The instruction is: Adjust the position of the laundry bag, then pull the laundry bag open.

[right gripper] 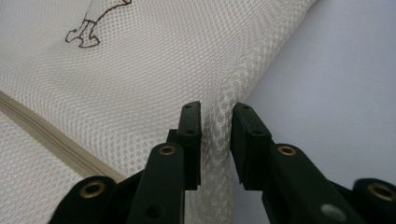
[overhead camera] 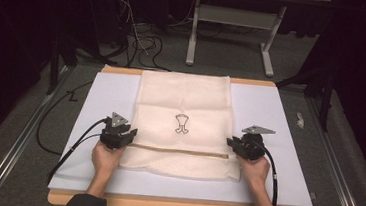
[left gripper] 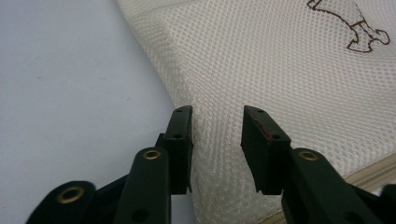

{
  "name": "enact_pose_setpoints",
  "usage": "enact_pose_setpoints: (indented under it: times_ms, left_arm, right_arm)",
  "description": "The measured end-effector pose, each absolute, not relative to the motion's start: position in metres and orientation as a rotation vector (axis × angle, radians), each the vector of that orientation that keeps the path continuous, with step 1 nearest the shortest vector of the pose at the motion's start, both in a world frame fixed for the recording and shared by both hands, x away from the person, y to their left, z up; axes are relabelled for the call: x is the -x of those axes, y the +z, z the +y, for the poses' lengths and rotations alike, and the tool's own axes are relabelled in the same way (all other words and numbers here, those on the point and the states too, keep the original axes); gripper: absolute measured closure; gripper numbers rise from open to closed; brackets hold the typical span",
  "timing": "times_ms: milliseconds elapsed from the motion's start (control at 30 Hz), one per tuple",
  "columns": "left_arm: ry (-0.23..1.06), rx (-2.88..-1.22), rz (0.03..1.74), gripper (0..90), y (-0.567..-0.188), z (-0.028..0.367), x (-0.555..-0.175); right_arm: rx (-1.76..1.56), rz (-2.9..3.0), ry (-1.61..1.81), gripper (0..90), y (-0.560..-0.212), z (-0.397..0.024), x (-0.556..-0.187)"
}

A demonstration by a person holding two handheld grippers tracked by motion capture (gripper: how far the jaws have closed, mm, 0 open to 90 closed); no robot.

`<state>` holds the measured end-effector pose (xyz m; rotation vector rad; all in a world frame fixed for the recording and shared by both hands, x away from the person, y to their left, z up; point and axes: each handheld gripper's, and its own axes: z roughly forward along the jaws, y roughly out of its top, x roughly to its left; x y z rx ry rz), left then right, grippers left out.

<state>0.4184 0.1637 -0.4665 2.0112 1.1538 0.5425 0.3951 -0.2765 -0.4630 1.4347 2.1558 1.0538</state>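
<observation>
**A:** Okay, fingers first. On the left gripper (left gripper: pixel 217 149) they stand apart, released, with the side edge of the mesh laundry bag (left gripper: pixel 280 79) lying loose in the gap. On the right gripper (right gripper: pixel 215 140) the gap is narrower and a raised pinch of mesh stands between the fingers, but the pads don't look pressed on it, so I'd call that one let go too.

**B:** And the bag?

**A:** Flat in the middle of the white table (overhead camera: pixel 270 110), zipper (overhead camera: pixel 181 151) running across near the person, small printed logo (overhead camera: pixel 181 124) above it. One gripper sits at each side edge, just above the zipper line.

**B:** So what's the trick at this step?

**A:** My guess is the fold is laid and they're letting go. I'd open wide before backing out, since mesh snags on pads. Pull both hands straight outward, low and level, so the edges stay squared.
</observation>
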Motion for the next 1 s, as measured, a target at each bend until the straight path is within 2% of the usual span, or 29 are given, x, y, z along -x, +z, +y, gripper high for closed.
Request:
enact_pose_setpoints:
  times_ms: [67,167,233,433,800,1000]
  left_arm:
    - [0.55,-2.012,1.153,59.3,-0.467,0.163,-0.418]
    - [0.564,-1.998,1.149,54.4,-0.467,0.162,-0.416]
    - [0.565,-1.973,1.141,52.5,-0.464,0.162,-0.413]
    - [0.542,-1.957,1.114,49.9,-0.46,0.16,-0.405]
    - [0.501,-1.98,1.048,46.7,-0.462,0.143,-0.39]
    - [0.491,-2.027,0.973,45.8,-0.464,0.121,-0.383]
  right_arm:
    - [-1.433,2.154,1.052,72.8,-0.464,-0.277,-0.395]
    - [-1.434,2.123,1.059,60.2,-0.464,-0.276,-0.394]
    - [-1.434,2.122,1.061,55.9,-0.465,-0.278,-0.393]
    - [-1.451,2.09,1.095,48.4,-0.463,-0.285,-0.387]
    - [-1.489,2.085,1.113,49.5,-0.46,-0.291,-0.377]
    - [-1.503,2.099,1.125,48.6,-0.462,-0.29,-0.373]
